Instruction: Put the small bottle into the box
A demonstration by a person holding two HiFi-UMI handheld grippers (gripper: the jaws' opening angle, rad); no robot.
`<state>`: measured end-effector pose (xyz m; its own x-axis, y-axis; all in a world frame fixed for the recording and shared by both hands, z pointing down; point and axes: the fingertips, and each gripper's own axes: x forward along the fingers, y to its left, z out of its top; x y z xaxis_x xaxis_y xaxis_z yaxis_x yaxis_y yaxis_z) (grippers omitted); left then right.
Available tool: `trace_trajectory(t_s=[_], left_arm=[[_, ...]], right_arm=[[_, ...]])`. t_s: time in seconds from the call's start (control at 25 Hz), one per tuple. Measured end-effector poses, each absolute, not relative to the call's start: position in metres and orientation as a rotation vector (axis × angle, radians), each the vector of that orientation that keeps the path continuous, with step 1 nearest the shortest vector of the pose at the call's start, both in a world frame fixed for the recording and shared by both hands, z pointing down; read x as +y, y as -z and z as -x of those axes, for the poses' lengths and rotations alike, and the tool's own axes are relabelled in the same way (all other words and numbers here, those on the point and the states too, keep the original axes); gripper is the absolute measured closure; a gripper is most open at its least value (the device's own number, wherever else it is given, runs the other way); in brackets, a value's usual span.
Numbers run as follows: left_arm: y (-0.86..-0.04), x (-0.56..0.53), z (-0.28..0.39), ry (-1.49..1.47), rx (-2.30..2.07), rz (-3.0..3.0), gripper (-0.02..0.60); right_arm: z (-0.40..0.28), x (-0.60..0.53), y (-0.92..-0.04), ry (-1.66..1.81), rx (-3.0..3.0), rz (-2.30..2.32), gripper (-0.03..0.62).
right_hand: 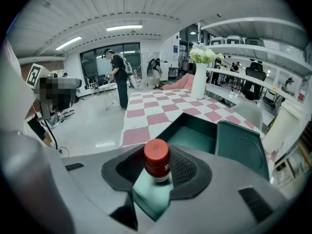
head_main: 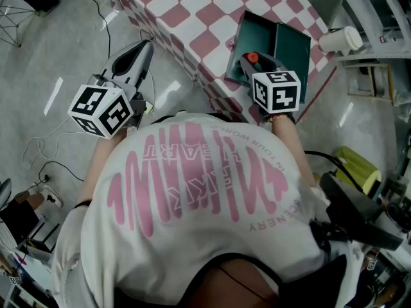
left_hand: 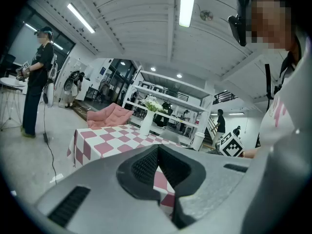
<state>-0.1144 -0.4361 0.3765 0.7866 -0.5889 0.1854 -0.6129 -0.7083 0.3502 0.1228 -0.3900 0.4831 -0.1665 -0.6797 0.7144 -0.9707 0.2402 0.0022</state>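
Note:
The small bottle (head_main: 250, 58) has a red cap and stands upright between the jaws of my right gripper (head_main: 252, 61), which is shut on it. In the right gripper view the small bottle (right_hand: 157, 160) hangs just above the near edge of the open teal box (right_hand: 195, 136), whose lid (right_hand: 241, 145) stands up on the right. The box (head_main: 289, 40) lies near the front edge of the pink-and-white checked table (head_main: 192, 11). My left gripper (head_main: 144, 46) is held over the floor to the left of the table, shut and holding nothing; in its own view the left gripper (left_hand: 157, 155) points at the table.
A white cylinder (head_main: 340, 40) lies on a frame right of the table. A white vase with flowers (right_hand: 198, 79) stands at the table's far end. A person (right_hand: 118, 77) stands on the floor beyond it. Cables (head_main: 45, 149) run across the floor at left.

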Motion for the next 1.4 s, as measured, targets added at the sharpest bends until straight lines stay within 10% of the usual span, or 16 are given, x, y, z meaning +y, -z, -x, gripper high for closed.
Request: trace_trajectory(t_s=[1.4], left_arm=[[-0.385,-0.444,0.129,-0.018,-0.875,-2.521,0.575]], right_arm=[[-0.125,-0.393,-0.485,-0.597,-1.867,-1.591,0.415]])
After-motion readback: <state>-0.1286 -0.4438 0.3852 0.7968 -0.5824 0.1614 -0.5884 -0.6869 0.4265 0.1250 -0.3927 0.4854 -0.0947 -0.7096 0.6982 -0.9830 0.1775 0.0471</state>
